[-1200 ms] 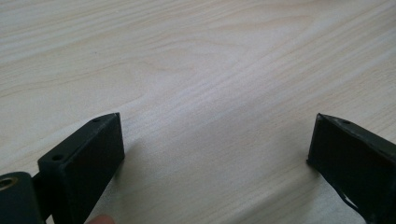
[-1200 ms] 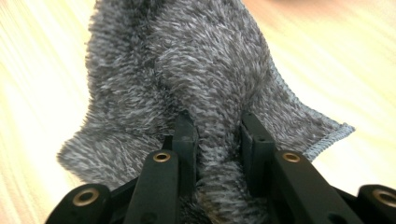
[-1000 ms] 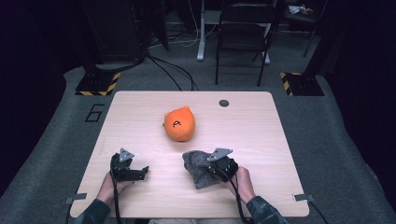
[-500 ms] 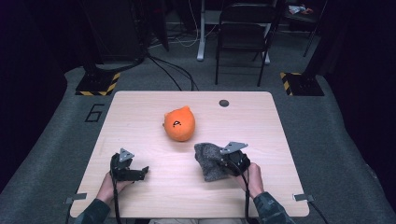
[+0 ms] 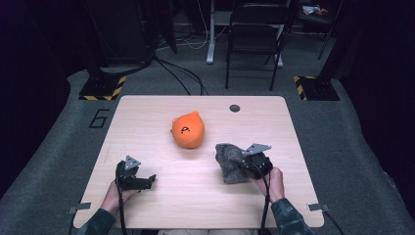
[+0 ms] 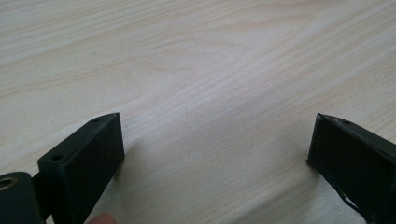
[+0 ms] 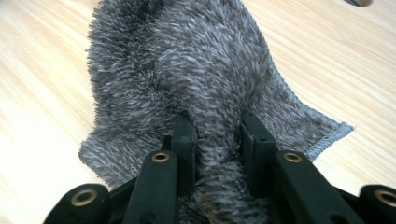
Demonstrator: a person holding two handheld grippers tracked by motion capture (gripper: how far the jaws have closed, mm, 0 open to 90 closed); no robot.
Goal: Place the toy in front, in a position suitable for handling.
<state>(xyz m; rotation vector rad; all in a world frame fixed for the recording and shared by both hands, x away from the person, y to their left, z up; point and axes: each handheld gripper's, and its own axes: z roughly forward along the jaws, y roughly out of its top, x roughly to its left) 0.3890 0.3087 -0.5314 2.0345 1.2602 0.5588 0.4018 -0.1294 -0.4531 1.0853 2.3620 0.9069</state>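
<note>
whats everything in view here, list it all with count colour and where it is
plush toy: 1, orange with a small dark mark, middle of the table, free of both grippers
cloth: 1, fuzzy grey, right near part of the table, bunched and pinched by the right gripper
table: 1, light wood, centre of the room
round plug: 1, dark, far edge of the tabletop
folding chair: 1, dark, on the floor beyond the table
floor number 6: 1, dark, on grey carpet left of the table
left gripper: 1, black, near left part of the table, jaws wide apart over bare wood
right gripper: 1, black, jaws closed on the cloth
</note>
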